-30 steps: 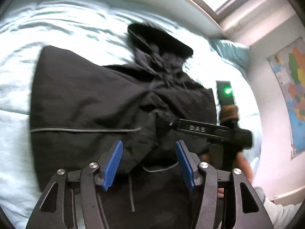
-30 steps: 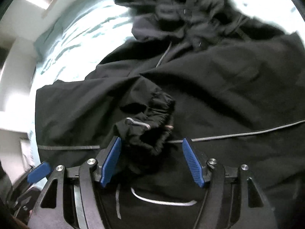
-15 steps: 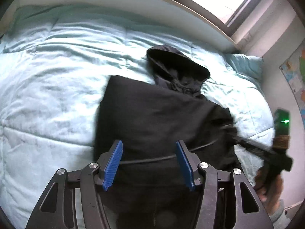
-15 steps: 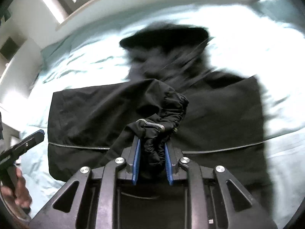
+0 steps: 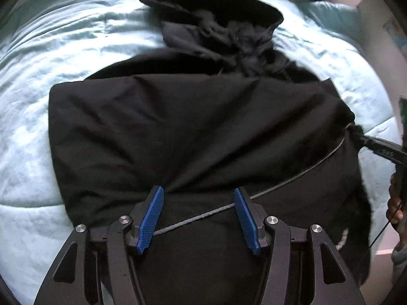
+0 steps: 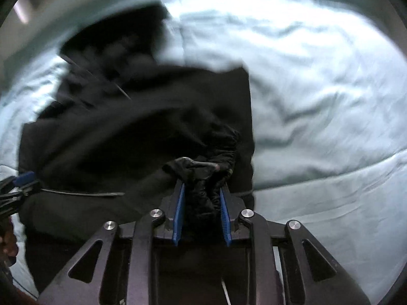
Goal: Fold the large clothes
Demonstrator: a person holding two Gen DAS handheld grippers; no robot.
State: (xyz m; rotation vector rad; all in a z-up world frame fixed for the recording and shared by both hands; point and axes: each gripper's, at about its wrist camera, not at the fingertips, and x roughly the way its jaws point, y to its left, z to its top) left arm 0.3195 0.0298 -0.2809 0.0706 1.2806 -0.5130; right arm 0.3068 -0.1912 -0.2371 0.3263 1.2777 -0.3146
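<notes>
Black jacket spread mid-bed, hood toward the far edge; left tongs gaping wide above its hem, gripping nothing; right tongs clamped on a bunched cuff

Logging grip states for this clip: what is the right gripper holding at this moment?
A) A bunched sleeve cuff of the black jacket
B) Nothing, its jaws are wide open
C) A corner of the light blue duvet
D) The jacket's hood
A: in the right wrist view the right gripper has its blue pads closed on the bunched sleeve cuff of the black jacket.
</notes>
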